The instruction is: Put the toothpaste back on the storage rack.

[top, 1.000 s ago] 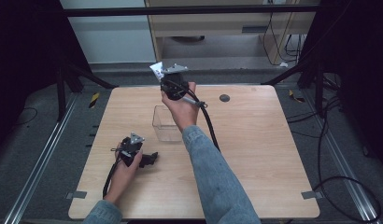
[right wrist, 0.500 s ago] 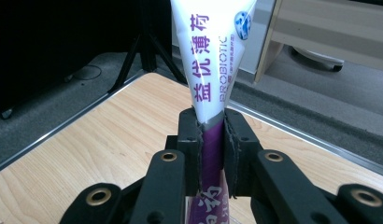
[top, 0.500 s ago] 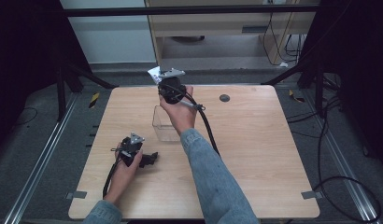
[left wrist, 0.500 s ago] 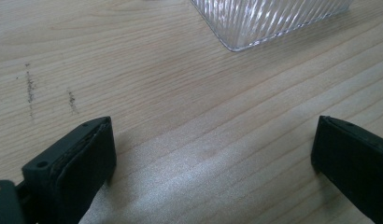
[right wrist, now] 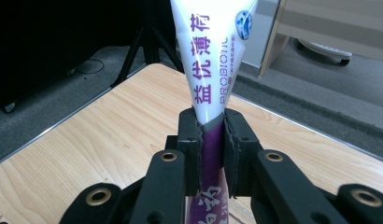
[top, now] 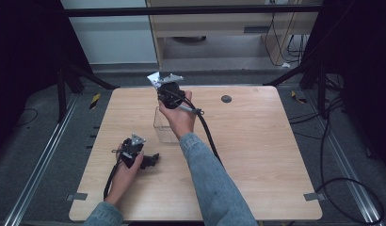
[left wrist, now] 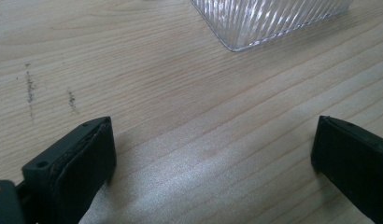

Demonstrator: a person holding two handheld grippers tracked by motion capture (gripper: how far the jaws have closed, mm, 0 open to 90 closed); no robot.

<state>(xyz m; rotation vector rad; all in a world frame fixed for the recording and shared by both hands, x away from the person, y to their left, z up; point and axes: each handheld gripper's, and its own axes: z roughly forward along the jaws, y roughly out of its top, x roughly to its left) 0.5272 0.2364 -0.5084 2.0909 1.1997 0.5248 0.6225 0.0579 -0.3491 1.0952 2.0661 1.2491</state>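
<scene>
My right gripper [right wrist: 212,123] is shut on a white and purple tube [right wrist: 213,51] printed with "PROBIOTIC"; the tube's wide flat end rises beyond the jaws. In the high view the right gripper [top: 165,84] is held up over the far part of the wooden table [top: 257,155], just beyond a clear plastic box [top: 164,128]. The left gripper [top: 150,161] rests low on the table near the person's left hand, short of the box. In the left gripper view, the left gripper [left wrist: 213,154] stands open over bare wood, with a ribbed corner of the clear box [left wrist: 269,18] ahead.
A small dark round mark [top: 226,99] sits on the table's far right part. Black cables [top: 207,132] trail from both grippers across the tabletop. Dark stands and a cabinet [top: 219,28] lie beyond the far edge.
The right hand with the tube has shifted only slightly, a little toward the left and nearer. The left hand and its gripper have stayed put.
</scene>
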